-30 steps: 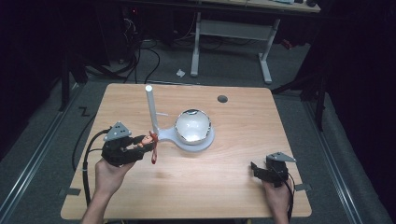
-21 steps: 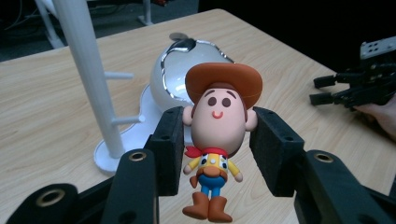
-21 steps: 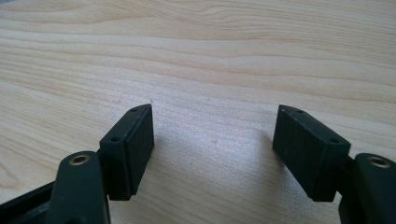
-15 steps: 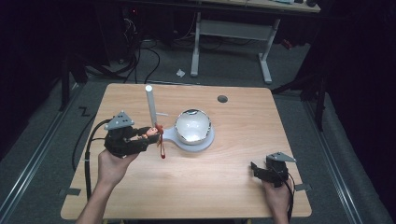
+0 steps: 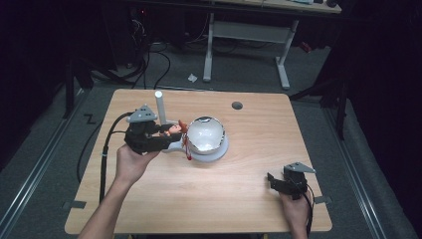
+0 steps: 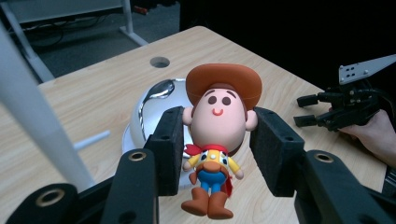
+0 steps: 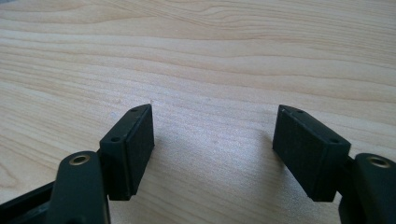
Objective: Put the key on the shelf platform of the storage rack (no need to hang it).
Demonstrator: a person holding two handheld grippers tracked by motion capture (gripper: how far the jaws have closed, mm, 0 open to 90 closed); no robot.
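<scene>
the left gripper (image 6: 215, 140) is clamped on a small cowboy figurine (image 6: 215, 135), its two black pads pressing the sides of the big round head just under the brown hat, likely because the head is the widest, firmest part to squeeze. the body and boots dangle free below the pads, clear of the wooden table (image 5: 249, 199). in the high view the left gripper (image 5: 171, 132) holds the toy in the air just beside a shiny dome (image 5: 205, 135) on a white base, with a white upright post (image 5: 159, 105) near it. the right gripper (image 7: 215, 149) has its jaws apart with nothing between them, parked low over bare wood near the table's front right corner (image 5: 291, 184), well apart from the toy, seemingly waiting out of the way.
</scene>
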